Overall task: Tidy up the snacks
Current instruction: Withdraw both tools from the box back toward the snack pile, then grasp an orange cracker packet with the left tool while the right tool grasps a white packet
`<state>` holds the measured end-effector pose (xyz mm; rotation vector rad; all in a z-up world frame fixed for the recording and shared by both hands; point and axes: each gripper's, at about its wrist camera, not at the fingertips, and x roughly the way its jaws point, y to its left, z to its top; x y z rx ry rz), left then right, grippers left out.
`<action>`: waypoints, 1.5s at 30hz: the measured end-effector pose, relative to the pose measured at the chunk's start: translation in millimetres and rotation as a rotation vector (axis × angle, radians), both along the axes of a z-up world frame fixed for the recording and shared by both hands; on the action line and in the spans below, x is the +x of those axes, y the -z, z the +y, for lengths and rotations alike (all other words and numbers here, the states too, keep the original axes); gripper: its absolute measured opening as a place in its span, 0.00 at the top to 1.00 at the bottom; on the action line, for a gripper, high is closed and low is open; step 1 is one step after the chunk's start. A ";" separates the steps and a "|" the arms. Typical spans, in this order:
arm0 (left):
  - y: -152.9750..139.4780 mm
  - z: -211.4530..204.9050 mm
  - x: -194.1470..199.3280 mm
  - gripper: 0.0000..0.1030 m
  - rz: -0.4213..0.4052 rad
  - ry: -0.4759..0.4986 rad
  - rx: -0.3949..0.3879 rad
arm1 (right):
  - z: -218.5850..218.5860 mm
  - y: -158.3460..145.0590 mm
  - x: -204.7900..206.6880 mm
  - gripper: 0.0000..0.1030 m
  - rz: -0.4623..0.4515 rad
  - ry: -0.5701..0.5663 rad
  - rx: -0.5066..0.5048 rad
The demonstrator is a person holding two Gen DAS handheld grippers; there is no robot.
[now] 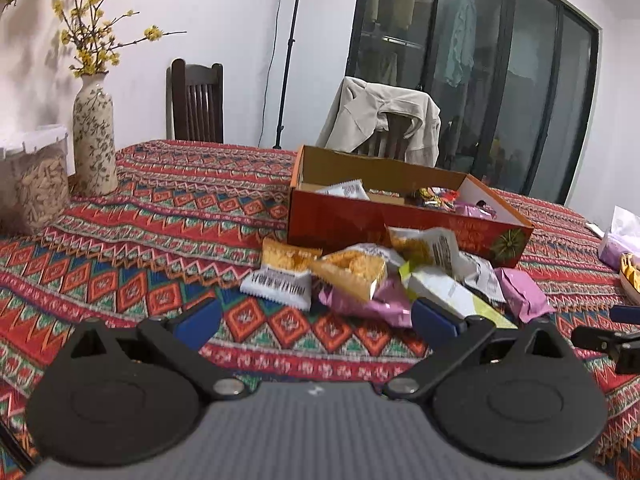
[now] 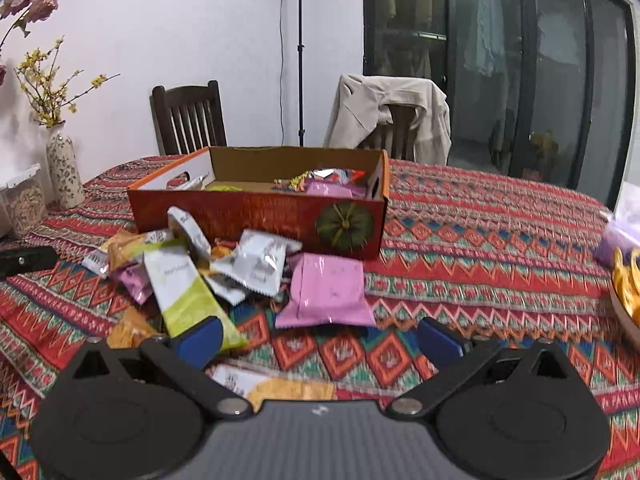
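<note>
Red-patterned tablecloth (image 1: 168,216) carries a loose heap of snack packets (image 1: 376,276) just in front of an orange cardboard box (image 2: 256,216) (some packets already lie inside). Left gripper (image 1: 316,318) hovers near the heap, jaws apart, empty. Right gripper (image 2: 320,340) hangs by a pink packet (image 2: 326,292), jaws likewise spread, holding nothing.

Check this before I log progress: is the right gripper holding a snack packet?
No: the right gripper is open and empty, above the tablecloth near a pink packet.
</note>
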<state>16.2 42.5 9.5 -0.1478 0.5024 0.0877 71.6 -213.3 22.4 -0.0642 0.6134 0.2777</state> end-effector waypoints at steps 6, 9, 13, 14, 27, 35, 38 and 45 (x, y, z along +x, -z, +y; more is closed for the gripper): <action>4.1 -0.7 -18.7 0.00 0.007 -0.002 0.000 | -0.3 7.3 -23.0 0.00 0.030 -0.007 -0.021; 6.7 0.3 -24.2 0.00 0.015 -0.007 -0.010 | 0.5 12.1 -30.9 0.00 0.044 -0.010 -0.017; 9.9 0.6 -28.3 0.00 0.030 -0.018 -0.015 | 5.7 20.0 -30.6 0.00 0.078 -0.013 -0.015; 10.6 0.9 -29.1 0.00 0.032 -0.021 -0.017 | 8.5 21.7 -29.5 0.00 0.083 -0.013 -0.022; 16.1 0.6 -31.0 0.00 0.045 -0.005 -0.034 | 29.4 35.7 -22.6 0.19 0.098 -0.044 -0.041; 24.1 -16.0 -20.8 0.00 0.075 0.052 -0.037 | 32.0 35.9 -32.6 0.29 0.057 -0.084 -0.048; 25.3 -22.8 -17.9 0.00 0.082 0.070 -0.032 | 30.2 35.6 -34.7 0.33 0.050 -0.089 -0.032; 23.0 -41.7 -9.3 0.00 0.086 0.113 -0.011 | 20.6 28.9 -41.6 0.60 0.014 -0.087 0.009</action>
